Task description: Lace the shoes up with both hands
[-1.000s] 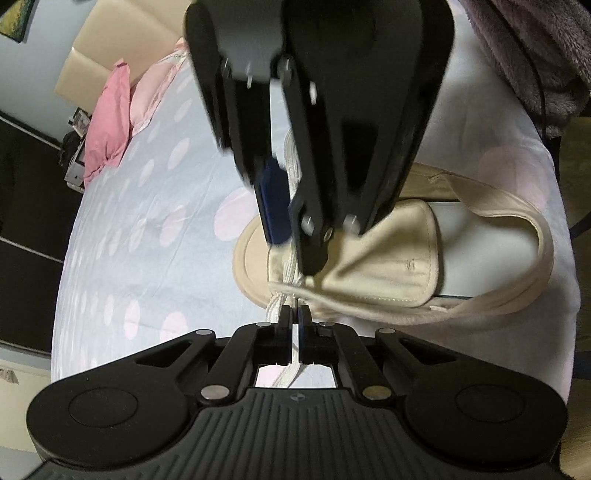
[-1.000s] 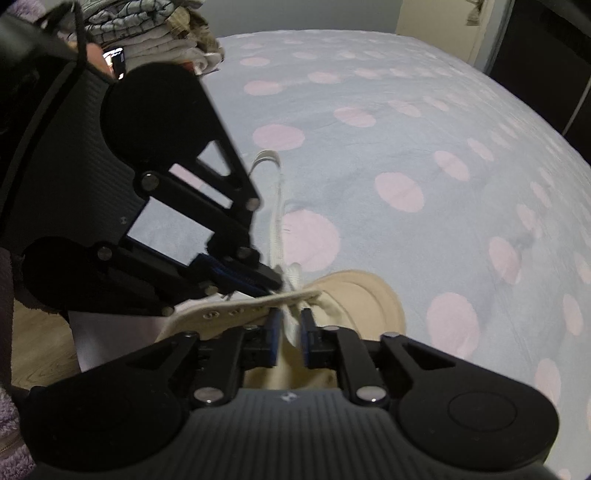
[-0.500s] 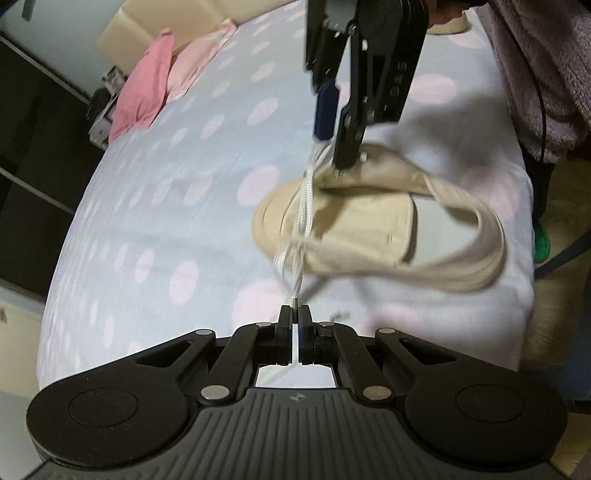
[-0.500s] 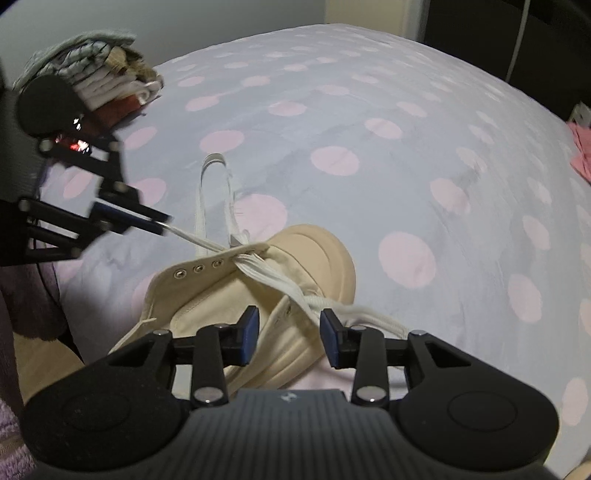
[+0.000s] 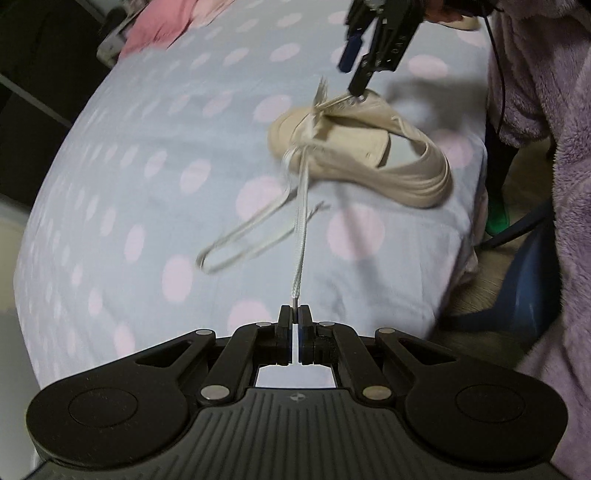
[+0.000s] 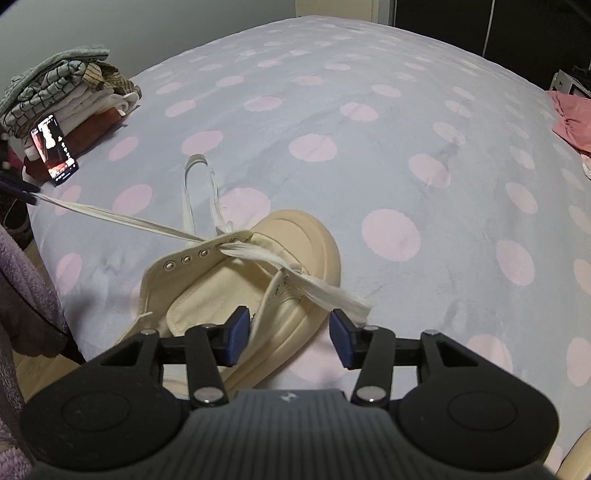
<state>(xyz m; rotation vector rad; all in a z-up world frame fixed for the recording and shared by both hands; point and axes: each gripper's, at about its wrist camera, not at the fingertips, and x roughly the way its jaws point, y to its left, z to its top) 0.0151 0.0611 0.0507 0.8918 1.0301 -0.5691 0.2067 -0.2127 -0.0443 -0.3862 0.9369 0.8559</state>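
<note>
**Left claw clamped on the lace end, right claw spread over the shoe**

I'm looking down on the bed [image 6: 369, 122], its pale blue cover dotted with pink circles. The shoe [image 5: 369, 147], a cream canvas one, lies near the bed's right edge in my left camera, toe pointing in toward the middle of the bed, tongue folded open. A stack of folded clothes [image 6: 70, 88] sits at the far left corner in the right view, with a lit phone [image 6: 55, 149] propped against it. Pink cloth [image 5: 166, 22] lies at the far edge.

The lace [image 5: 301, 229] runs taut from the eyelets nearest the toe straight to my left gripper [image 5: 294, 314]. Its jaws are clenched on the lace's tip, pinching it between them. A slack loop of lace lies on the cover between the shoe and that gripper, blurred.

My right gripper [image 6: 290, 334] hangs above the shoe's side, jaws parted and just widened further. The shoe's rim and sole show between its blue pads [image 6: 236, 332], but they press on nothing. Another stretch of lace crosses the shoe's front and trails just past the right pad, not touching it as far as I can tell.
</note>
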